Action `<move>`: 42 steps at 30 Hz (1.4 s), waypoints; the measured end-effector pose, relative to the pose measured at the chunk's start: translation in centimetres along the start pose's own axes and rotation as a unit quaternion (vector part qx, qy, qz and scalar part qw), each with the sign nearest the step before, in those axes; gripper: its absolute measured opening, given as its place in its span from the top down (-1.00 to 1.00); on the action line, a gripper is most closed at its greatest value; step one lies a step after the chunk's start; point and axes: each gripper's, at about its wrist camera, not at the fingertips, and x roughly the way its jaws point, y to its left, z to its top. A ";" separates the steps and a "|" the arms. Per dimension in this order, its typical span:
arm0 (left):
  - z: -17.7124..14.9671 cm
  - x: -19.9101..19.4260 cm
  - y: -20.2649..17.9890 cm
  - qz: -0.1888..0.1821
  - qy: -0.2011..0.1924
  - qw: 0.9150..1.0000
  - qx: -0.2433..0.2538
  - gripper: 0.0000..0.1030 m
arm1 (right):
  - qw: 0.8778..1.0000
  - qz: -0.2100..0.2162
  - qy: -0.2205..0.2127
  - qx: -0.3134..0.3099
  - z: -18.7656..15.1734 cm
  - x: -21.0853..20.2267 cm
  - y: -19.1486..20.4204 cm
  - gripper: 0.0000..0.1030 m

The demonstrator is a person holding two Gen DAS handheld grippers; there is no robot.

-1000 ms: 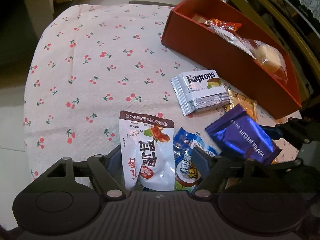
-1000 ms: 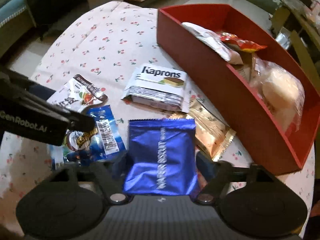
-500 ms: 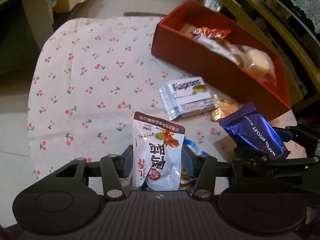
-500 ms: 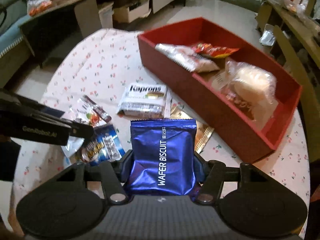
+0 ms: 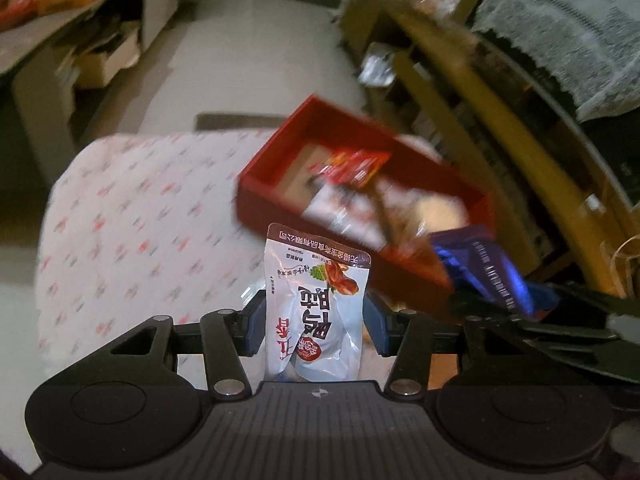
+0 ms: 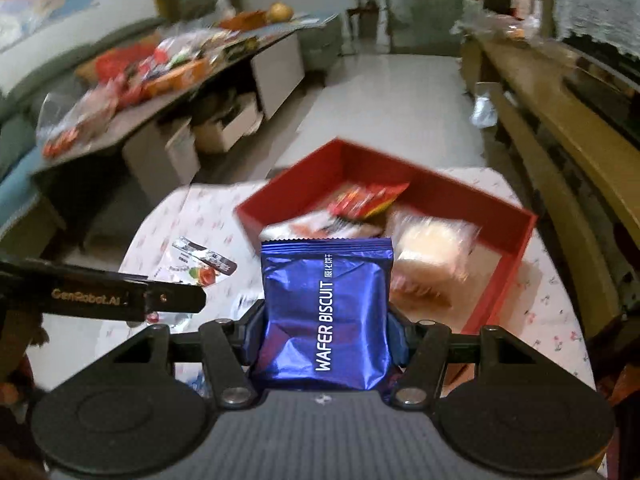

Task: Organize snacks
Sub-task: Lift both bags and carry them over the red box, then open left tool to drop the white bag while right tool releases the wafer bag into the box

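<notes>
I have a packet in each hand. My left gripper (image 5: 314, 322) is clamped on the white pouch (image 5: 316, 304) with the red print, and my right gripper (image 6: 326, 334) is closed on the blue wafer biscuit pack (image 6: 326, 312) — both packs stand upright between the jaws, lifted clear of the cherry-print tablecloth (image 5: 132, 216), on the near side of the red box (image 6: 504, 256). The box already holds a red-orange packet (image 6: 366, 200) and a clear-wrapped bun (image 6: 432, 248), so I judge the sorting partly done. These two still have to go in — whether any other snacks remain loose beside the box I cannot tell, as the packs and blur hide that patch of cloth.
</notes>
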 end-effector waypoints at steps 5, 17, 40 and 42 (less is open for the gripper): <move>2.8 2.7 -1.4 -0.017 -0.004 1.000 0.009 -0.13 | 0.999 -0.022 0.004 0.030 1.4 1.9 -2.0 -0.41; 7.1 8.9 -2.5 -0.021 0.006 1.000 0.011 -0.14 | 0.997 -0.049 0.016 0.056 4.4 6.5 -5.7 -0.41; 8.2 12.6 -3.4 -0.004 0.015 1.000 0.027 -0.20 | 0.994 -0.097 0.029 0.039 4.8 10.6 -6.6 -0.44; 8.2 12.5 -3.6 -0.003 0.012 0.999 0.031 -0.24 | 0.994 -0.099 0.029 0.037 4.7 10.6 -6.5 -0.46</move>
